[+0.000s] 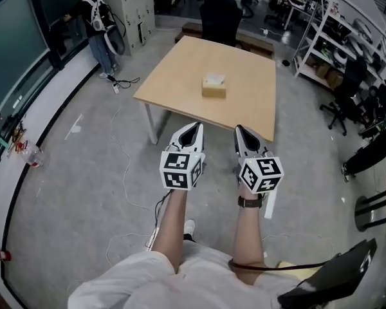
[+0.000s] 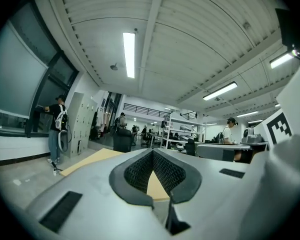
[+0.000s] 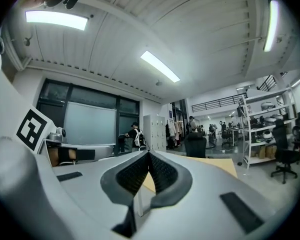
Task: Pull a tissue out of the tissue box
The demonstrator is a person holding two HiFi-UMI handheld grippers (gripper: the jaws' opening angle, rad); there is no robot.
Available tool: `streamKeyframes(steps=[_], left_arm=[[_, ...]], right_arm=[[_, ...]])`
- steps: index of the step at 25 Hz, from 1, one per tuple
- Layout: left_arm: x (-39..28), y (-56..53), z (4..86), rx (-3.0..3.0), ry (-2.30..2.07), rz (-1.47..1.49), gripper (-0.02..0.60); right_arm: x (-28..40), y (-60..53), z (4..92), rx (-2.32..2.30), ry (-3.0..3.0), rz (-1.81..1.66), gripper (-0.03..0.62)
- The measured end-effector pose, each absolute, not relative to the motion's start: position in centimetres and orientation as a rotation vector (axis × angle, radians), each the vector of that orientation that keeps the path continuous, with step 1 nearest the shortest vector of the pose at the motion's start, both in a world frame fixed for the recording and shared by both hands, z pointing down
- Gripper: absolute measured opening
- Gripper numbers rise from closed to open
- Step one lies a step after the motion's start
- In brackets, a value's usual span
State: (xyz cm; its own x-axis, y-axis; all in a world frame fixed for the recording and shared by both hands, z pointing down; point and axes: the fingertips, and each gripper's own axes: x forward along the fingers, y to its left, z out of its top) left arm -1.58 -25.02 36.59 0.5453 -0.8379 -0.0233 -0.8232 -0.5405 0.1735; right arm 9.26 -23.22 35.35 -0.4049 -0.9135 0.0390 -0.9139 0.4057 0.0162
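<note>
Head view, far left, about 10 o'clock: a person point(image 1: 96, 19) with a backpack stands by the dark window wall. Smooth grey floor point(image 1: 71, 192), thin white cable point(image 1: 125, 159) looping over it.

Left gripper point(image 1: 197, 127): pale grey moulded shell narrowing to a point, cube with black-and-white square markers point(image 1: 181, 170) at its base, bare forearm behind. In its own view the fingers point(image 2: 138, 172) carry dark pads with a fine knobbed grid. The pads meet at the tips in a narrow V with nothing between them, only pale tabletop showing through the gap.

Dead ahead at 12 o'clock: the tabletop point(image 1: 174, 76), flat, squarish, pale matt wood tone, on thin white legs. The tissue box point(image 1: 213, 86) sits near its middle, a small tan block with a crumpled white tuft of tissue at the top slot. Well apart from both grippers. A black padded chair point(image 1: 220, 17) stands beyond the far edge.

Right gripper point(image 1: 238, 129): same shell and marker cube point(image 1: 260, 174), dark watch strap point(image 1: 249, 202) on the wrist. Fingers point(image 3: 162, 173) pressed together at the tips, same knobbed pads, empty.

About 2 o'clock: white metal shelving point(image 1: 328, 34), cluttered; black wheeled chairs point(image 1: 344, 102) below.
</note>
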Motion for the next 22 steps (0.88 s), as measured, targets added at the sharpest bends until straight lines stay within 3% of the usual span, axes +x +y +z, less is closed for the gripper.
streamKeyframes(steps=[7, 22], left_arm=[[-2.8, -34.4, 37.8, 2.620, -1.386, -0.139, -0.011], [3.5, -53.4, 37.3, 2.655, -1.464, -0.065, -0.011]], right_arm=[[6.6, -32.5, 36.8, 1.619, -2.583, 0.033, 0.002], [14.0, -53.1, 36.8, 1.567, -2.672, 0.101, 0.003]])
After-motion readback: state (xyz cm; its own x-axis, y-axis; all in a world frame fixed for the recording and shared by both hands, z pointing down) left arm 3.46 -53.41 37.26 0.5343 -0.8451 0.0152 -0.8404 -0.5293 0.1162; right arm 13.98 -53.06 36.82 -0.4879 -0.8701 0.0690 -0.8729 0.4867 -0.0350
